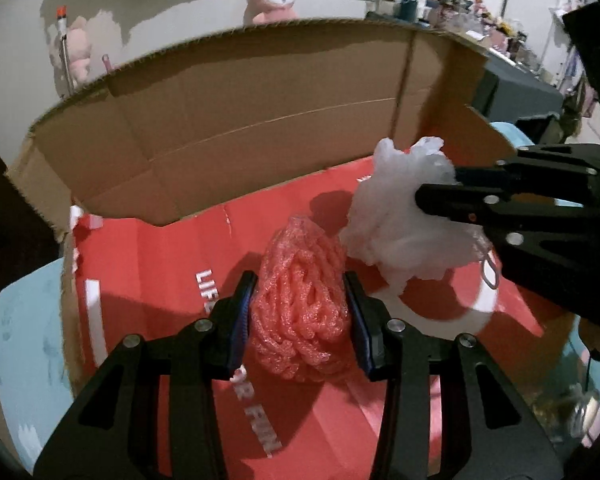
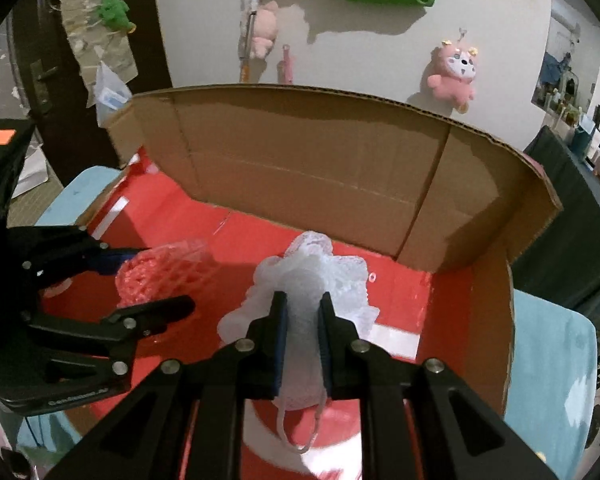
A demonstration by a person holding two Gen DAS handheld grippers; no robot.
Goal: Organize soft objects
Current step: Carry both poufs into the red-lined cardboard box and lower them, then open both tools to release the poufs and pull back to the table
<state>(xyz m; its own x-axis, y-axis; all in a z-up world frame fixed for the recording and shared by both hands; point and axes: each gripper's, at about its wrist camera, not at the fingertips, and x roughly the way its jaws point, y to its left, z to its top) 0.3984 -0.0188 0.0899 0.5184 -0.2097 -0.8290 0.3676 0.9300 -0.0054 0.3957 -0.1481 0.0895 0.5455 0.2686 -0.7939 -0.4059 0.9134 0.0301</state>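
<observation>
I have both sets of tongs loaded over the open cardboard box (image 1: 228, 92), whose red floor carries white lettering and whose brown flap stands up at the far side. My left tongs (image 1: 298, 312) are clamped on the pink mesh bundle (image 1: 300, 300), a springy wad of foam netting that bulges out above and below the pads, so the pads are squeezing it across its middle and not pinching an edge. My right tongs (image 2: 302, 332) are nearly closed on the white bath puff (image 2: 312, 280), a frilly ball of netting that fluffs out well beyond the pads, with its cord loop (image 2: 300, 432) dangling below. Both things look very light and soft to me; they compress a lot, so the grip depends on bunching enough material rather than on force. I judge neither fragile, but the mesh could snag on the pad edges or cling when I let go, and the puff's loose frills could unroll if I held only an outer ruffle. The core near the cord is the firmest place to hold the puff; the thick middle suits the pink bundle. Both hang above the box floor, side by side and very close; I cannot tell whether they touch. A pale blue tabletop (image 2: 552, 360) shows beside the box.
</observation>
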